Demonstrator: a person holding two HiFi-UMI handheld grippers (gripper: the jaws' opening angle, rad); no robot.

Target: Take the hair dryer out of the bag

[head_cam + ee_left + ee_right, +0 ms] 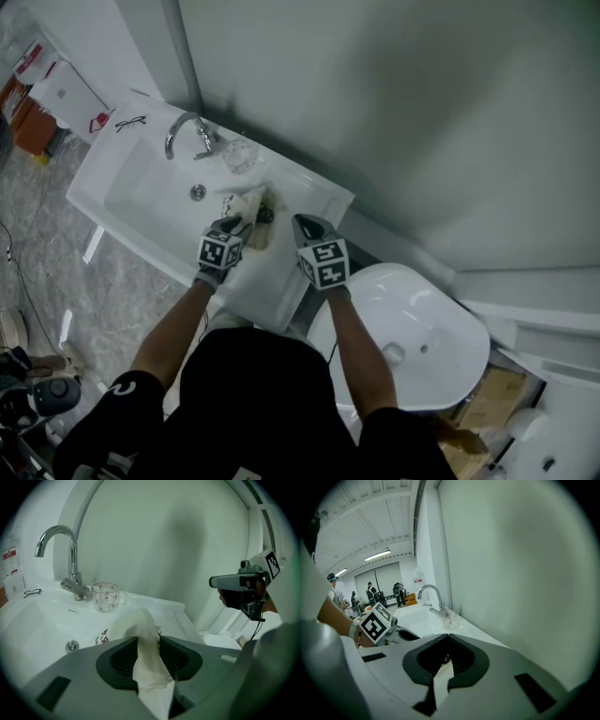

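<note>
A cream cloth bag point(251, 211) with dark print lies on the white counter point(281, 272) just right of the basin. My left gripper point(242, 225) is at the bag; in the left gripper view its jaws stand apart, with a fold of the bag point(142, 620) running loosely up between them. My right gripper point(302, 222) hovers just right of the bag, with its jaws shut and nothing between them point(448, 636). The right gripper point(234, 581) also shows off to the right in the left gripper view. No hair dryer is visible in any view.
A chrome faucet point(187, 131) and a glass cup point(240, 155) stand at the back of the sink point(141, 202). A pair of glasses point(129, 122) lies at its far corner. A white toilet bowl point(412, 328) sits to the right. The wall rises close behind the counter.
</note>
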